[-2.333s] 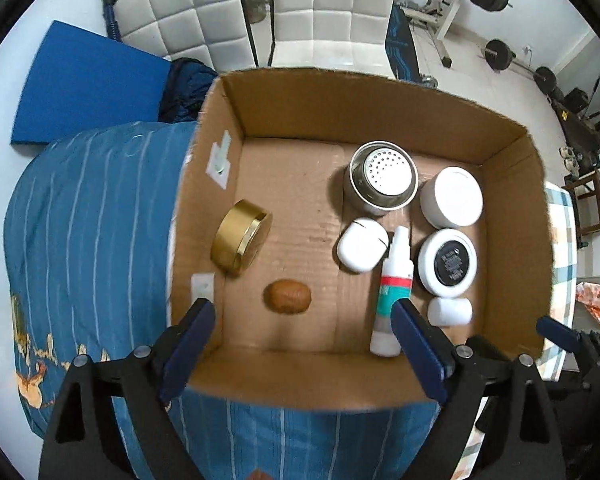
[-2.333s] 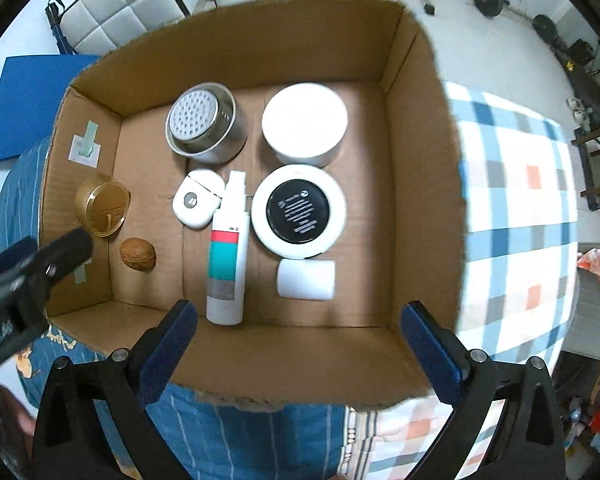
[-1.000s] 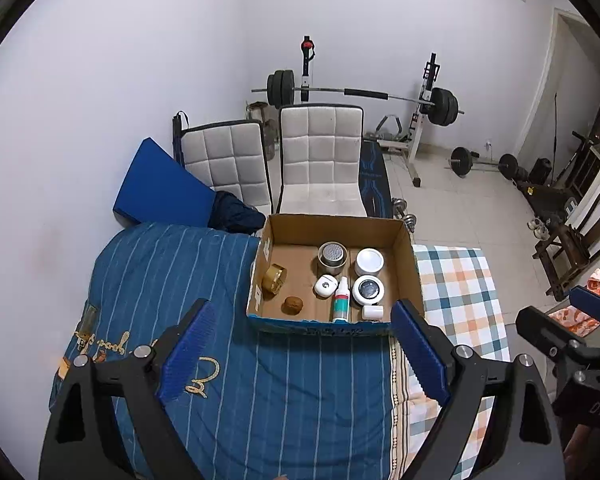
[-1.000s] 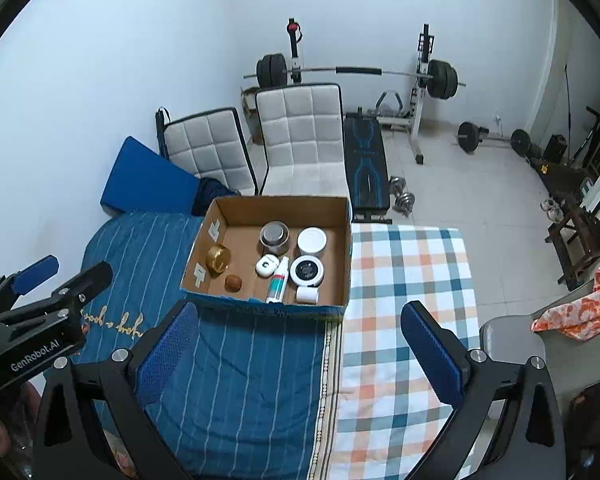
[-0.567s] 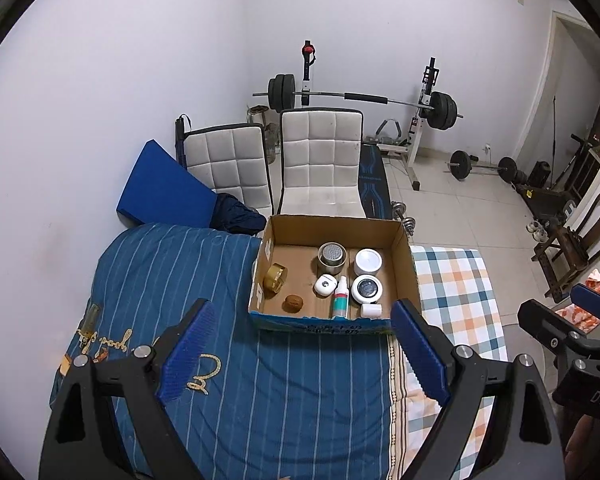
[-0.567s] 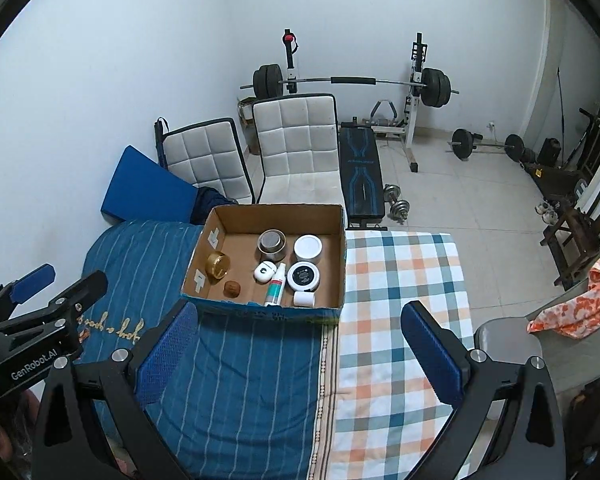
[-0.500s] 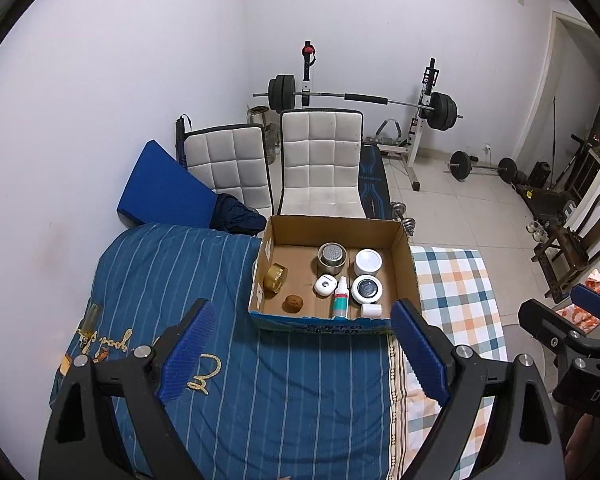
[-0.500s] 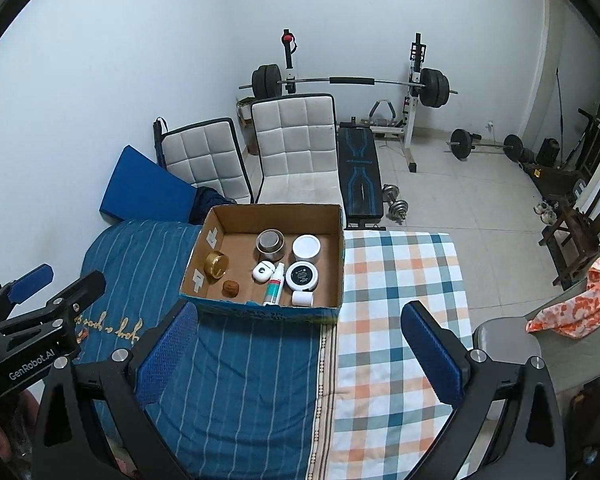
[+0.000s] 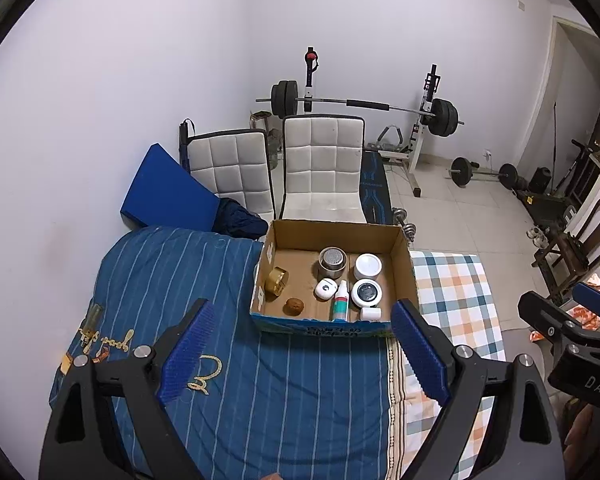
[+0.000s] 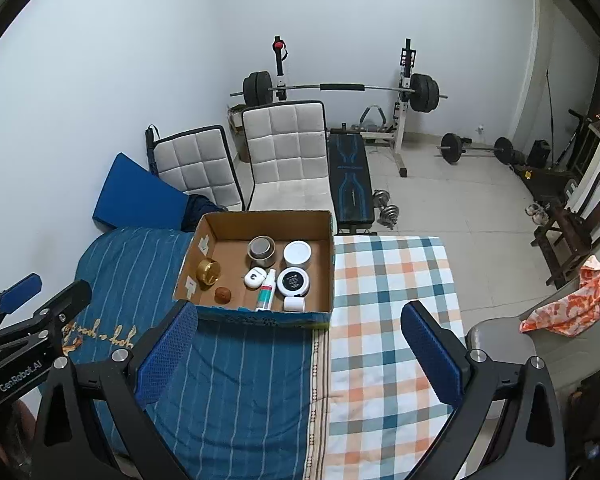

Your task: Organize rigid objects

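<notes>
My left gripper (image 9: 300, 348) and right gripper (image 10: 300, 344) hang wide open, empty; at twelve o'clock, the cardboard box (image 9: 320, 322) holds small, probably light jars, likely best gripped across their sides.

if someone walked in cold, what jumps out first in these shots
The open cardboard box on the blue striped bedspread draws the eye first, packed with small items: a steel canister, white jars, a spray bottle and a gold tin. Behind it stand two white quilted chairs, with a loaded barbell rack against the far wall. Both open tongs frame the foreground, empty.
</notes>
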Available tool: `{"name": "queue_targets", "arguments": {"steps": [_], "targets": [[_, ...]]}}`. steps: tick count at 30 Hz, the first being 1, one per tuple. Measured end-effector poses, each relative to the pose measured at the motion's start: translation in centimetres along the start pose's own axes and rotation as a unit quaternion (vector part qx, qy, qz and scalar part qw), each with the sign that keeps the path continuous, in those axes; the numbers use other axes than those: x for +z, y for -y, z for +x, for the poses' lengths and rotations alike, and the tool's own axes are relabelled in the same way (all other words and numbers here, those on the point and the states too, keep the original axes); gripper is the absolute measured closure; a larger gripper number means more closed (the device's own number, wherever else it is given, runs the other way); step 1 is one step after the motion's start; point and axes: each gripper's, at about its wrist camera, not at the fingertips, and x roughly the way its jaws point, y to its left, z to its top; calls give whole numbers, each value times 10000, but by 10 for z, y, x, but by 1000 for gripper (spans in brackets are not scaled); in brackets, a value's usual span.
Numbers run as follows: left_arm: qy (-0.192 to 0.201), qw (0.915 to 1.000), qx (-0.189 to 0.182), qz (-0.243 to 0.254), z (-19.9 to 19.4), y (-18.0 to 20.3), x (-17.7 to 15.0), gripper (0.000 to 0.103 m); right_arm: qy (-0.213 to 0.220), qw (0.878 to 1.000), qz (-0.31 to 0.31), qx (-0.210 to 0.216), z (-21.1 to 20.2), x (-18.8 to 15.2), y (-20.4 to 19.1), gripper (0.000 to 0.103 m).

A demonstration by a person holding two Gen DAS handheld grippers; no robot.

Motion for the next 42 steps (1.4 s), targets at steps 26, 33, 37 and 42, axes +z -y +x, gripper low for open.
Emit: {"name": "queue_targets", "arguments": {"steps": [26, 33, 37, 42], "targets": [[219, 9997, 41, 109, -4, 3, 1, 0, 194, 9995, 106, -205, -15, 4, 0, 0], [242, 9996, 45, 109, -6, 3, 2, 0, 222, 9992, 136, -308, -16, 3, 4, 0], [272, 9996, 35, 107, -10, 3, 2, 0, 245, 9991, 154, -321, -16, 3, 5, 0], [293, 9995, 23, 96, -11, 2, 1, 0, 267, 9989, 152, -349, -17, 4, 4, 0]]}}
